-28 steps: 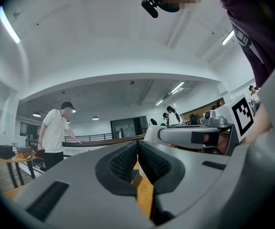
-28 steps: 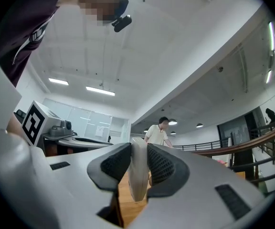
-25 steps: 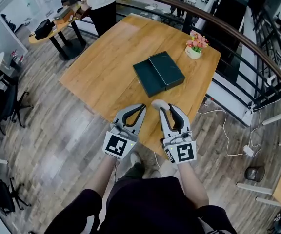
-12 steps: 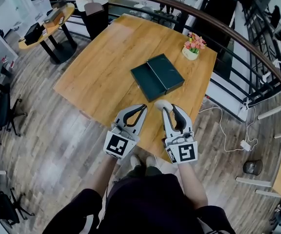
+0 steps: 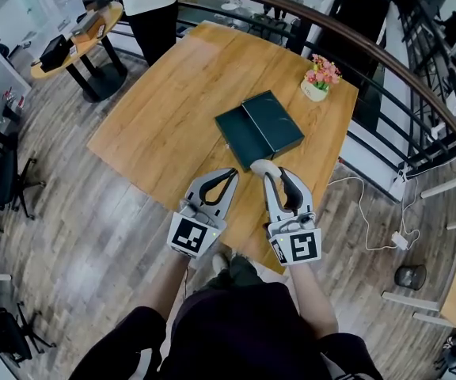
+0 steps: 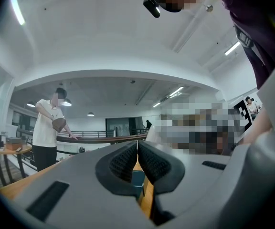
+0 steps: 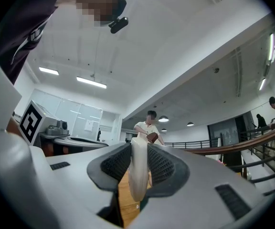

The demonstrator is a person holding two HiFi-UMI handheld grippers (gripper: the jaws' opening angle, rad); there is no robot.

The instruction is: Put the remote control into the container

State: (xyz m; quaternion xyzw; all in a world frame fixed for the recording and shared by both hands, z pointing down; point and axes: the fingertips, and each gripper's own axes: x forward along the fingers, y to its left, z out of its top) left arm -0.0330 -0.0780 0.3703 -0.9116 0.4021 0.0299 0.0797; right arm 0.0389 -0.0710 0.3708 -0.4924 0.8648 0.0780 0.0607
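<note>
Remote control (image 5: 261,166): a white, rounded body clamped between the jaws of the right gripper (image 5: 268,172), its far end sticking out past the jaw tips over the near edge of the wooden table (image 5: 172,109). In the right gripper view the ribbed pads press on both sides of the remote control (image 7: 138,175), which stands on edge between them.

Just to the left, the left gripper (image 5: 229,173) is held level with it, near but apart. Its jaws are drawn together with only a thin slit between the pads, and nothing sits in them; through the slit the left gripper view shows a strip of the table and a dark teal corner of the container (image 6: 137,181).

That container (image 5: 260,128) is a dark green, flat box lying open in two halves side by side near the middle of the table, beyond both grippers and well apart from them. A small pot of pink flowers (image 5: 321,76) stands at the far right corner. At the far left a person (image 5: 150,6) stands by a round side table (image 5: 77,42).
</note>
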